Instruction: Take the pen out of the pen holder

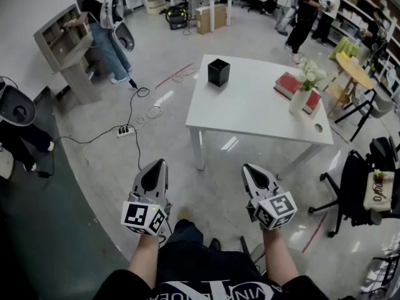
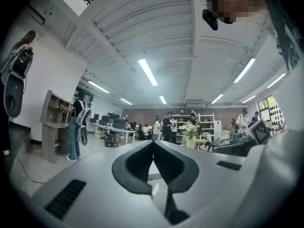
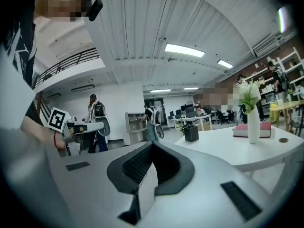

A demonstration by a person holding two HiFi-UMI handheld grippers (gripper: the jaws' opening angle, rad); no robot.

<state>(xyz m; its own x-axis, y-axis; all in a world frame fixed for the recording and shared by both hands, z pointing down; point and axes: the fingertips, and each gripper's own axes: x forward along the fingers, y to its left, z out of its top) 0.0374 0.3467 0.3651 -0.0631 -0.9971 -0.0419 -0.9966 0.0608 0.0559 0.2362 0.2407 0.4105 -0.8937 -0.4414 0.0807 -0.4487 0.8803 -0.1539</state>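
A black square pen holder [image 1: 218, 72] stands near the far left corner of the white table [image 1: 250, 114]. I cannot make out a pen in it. Both grippers hang level over the floor, short of the table's near edge. My left gripper [image 1: 160, 163] is shut with nothing between its jaws, and its own view shows the tips [image 2: 153, 142] meeting. The right gripper [image 1: 249, 167] is shut and empty too. In the right gripper view its tips [image 3: 152, 144] close in front of the table, with the pen holder [image 3: 191, 133] far off at the right.
A red book [image 1: 292, 86] and a white vase of flowers [image 1: 301, 97] sit on the table's right side. On the floor at the left lie a power strip and cables [image 1: 125, 130]. A black office chair [image 1: 355, 183] stands at the right, a person at a wooden shelf unit [image 1: 62, 45] at the far left.
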